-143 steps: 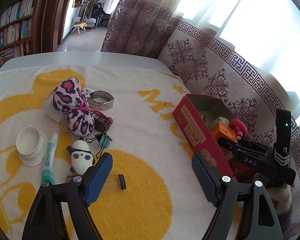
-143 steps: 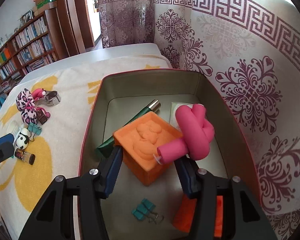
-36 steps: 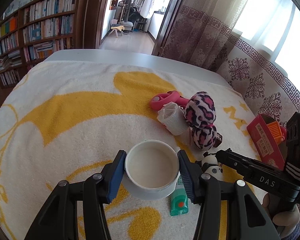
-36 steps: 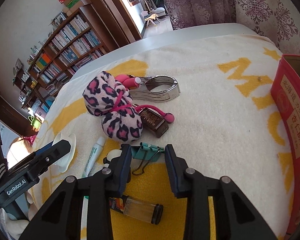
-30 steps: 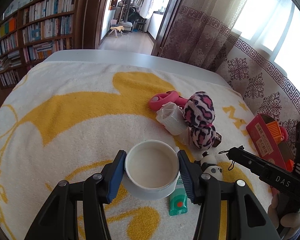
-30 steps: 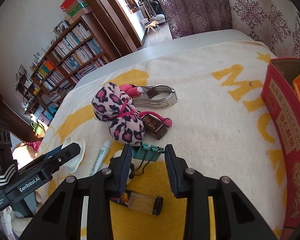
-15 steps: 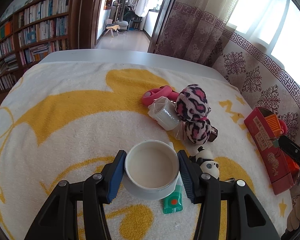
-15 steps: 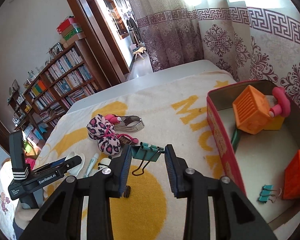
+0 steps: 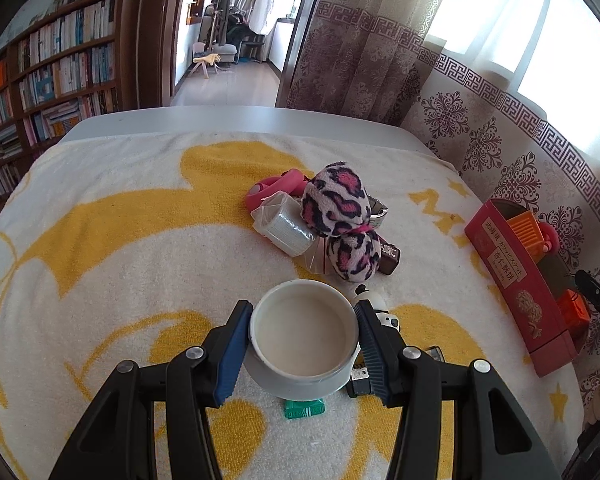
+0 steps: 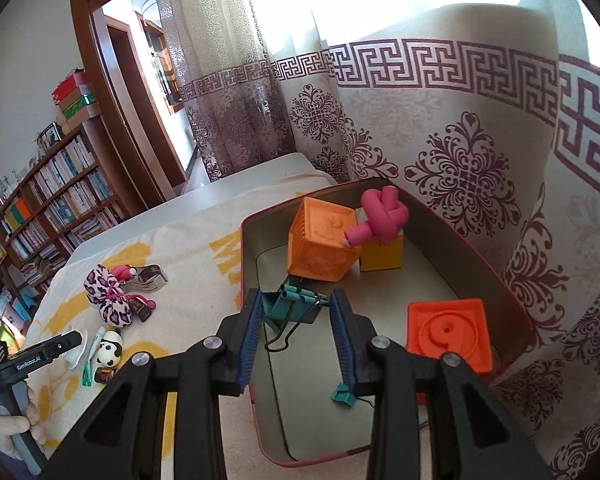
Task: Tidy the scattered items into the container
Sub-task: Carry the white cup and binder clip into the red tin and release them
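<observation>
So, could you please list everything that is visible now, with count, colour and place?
towel: 1, white and yellow, under everything
tin: 1, red, at the towel's right edge
cube: 1, orange, in the tin
small block: 1, yellow, in the tin
flat block: 1, orange-red, in the tin
foam knot: 1, pink, on the small block
loose binder clip: 1, teal, on the tin's floor
held binder clip: 1, teal, above the tin
leopard plush: 1, pink and black, mid-towel
wrapped roll: 1, whitish, beside the plush
panda figure: 1, black and white, on the towel
tube: 1, white and green, beside the panda
lid: 1, white, held
left gripper: gripping the lid
right gripper: gripping the held clip
</observation>
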